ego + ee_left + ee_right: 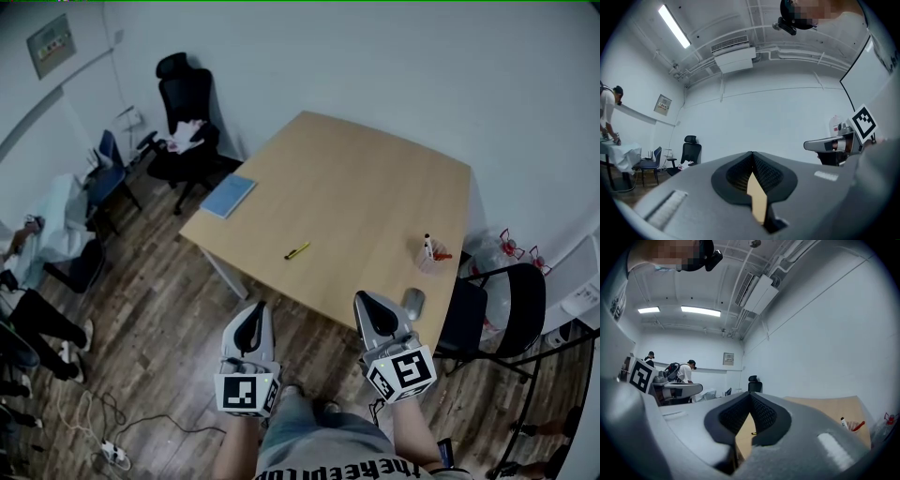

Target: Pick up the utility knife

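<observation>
We note the yellow utility knife (297, 250) lying flat on the wooden table (375, 178), near its front-left edge, untouched. Left gripper (255, 311) and right gripper (372, 302) hang side by side short of the table's near edge, both with jaws closed tip to tip and nothing between them. One container: a clear cup (429, 264) near the table's right edge, holding a white marker (427, 246) and an orange-red item (442, 255). A grey mouse (412, 302) lies near the cup, and a blue notebook (228, 196) lies at the left corner
</observation>
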`<state>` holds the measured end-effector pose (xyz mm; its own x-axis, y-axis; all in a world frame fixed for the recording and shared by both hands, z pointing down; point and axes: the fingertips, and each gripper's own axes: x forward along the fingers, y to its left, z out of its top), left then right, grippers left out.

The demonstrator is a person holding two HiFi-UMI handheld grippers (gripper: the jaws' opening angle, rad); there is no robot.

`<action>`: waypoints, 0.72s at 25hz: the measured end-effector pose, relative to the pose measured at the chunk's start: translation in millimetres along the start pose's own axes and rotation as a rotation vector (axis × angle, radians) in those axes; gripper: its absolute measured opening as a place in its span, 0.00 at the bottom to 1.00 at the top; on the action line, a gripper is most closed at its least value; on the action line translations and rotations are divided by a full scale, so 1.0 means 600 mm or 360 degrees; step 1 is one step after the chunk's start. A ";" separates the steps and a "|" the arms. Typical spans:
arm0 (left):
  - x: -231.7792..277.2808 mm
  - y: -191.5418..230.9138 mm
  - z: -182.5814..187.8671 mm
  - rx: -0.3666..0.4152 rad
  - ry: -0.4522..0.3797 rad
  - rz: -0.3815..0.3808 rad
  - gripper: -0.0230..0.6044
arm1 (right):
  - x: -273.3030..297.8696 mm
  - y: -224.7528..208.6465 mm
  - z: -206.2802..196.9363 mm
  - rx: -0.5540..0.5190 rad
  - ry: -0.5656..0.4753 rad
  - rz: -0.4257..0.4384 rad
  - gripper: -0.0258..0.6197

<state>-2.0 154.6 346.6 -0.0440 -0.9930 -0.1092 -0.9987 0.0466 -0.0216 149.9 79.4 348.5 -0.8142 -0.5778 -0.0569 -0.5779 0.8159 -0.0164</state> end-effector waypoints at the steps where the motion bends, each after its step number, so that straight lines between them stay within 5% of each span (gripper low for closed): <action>1: 0.001 0.000 0.002 0.0002 0.0008 0.0008 0.07 | 0.002 0.000 -0.001 0.0003 0.0000 0.0008 0.04; 18: 0.090 0.035 -0.005 0.0006 -0.0010 -0.0066 0.07 | 0.071 -0.040 -0.007 0.0004 -0.0003 -0.0065 0.04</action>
<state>-25.5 101.8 343.4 -0.0024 -0.9934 -0.1147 -0.9995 0.0059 -0.0298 129.2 35.1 350.8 -0.7899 -0.6105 -0.0580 -0.6104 0.7918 -0.0215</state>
